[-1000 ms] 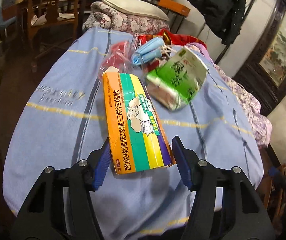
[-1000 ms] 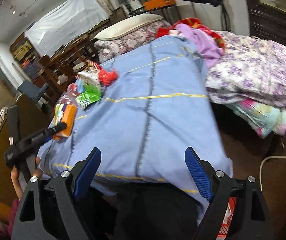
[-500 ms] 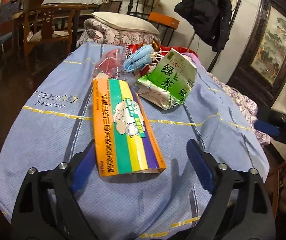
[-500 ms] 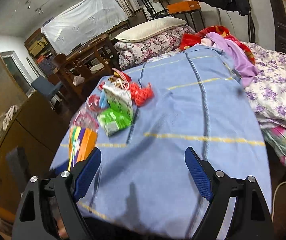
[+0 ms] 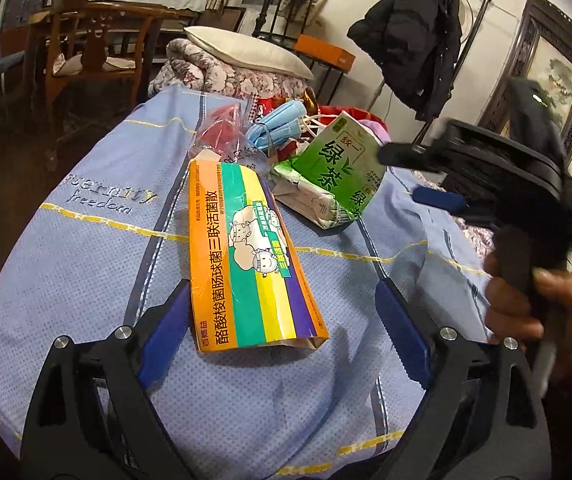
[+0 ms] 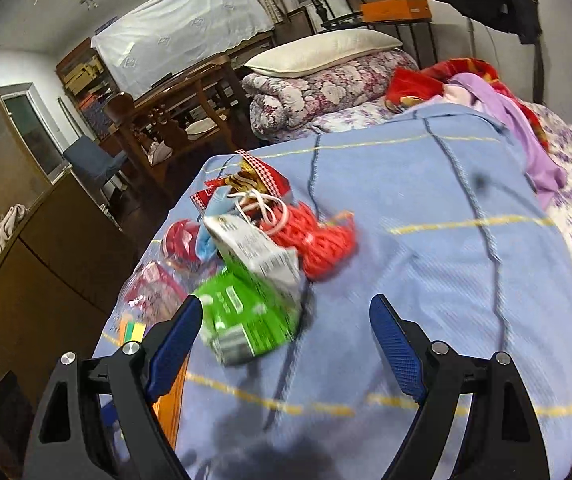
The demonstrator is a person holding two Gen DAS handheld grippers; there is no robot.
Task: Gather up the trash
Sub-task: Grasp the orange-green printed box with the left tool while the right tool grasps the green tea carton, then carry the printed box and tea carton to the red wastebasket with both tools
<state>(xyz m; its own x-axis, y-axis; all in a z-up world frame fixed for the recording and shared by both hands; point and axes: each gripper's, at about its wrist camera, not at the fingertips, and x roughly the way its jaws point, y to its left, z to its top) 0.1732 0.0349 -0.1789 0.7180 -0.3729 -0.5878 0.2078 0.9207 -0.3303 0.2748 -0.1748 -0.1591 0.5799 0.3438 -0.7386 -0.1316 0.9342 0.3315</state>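
A long orange box with coloured stripes lies flat on the blue bed cover. Its near end sits between the fingers of my left gripper, which is open and not pressing on it. Behind the box lie a green tea carton, a blue face mask and a red plastic bag. My right gripper is open just above the green tea carton, beside a red net. In the left wrist view the right gripper hovers right of the carton, held by a hand.
A pillow on a folded floral quilt lies at the bed's far end. A wooden chair stands beyond the left edge, a wooden cabinet along it. Purple and floral bedding is piled on the right. A black coat hangs behind.
My left jaws have spread wide off the orange box, which now lies loose on the cover. The right gripper has swung left across the bed to the trash pile.
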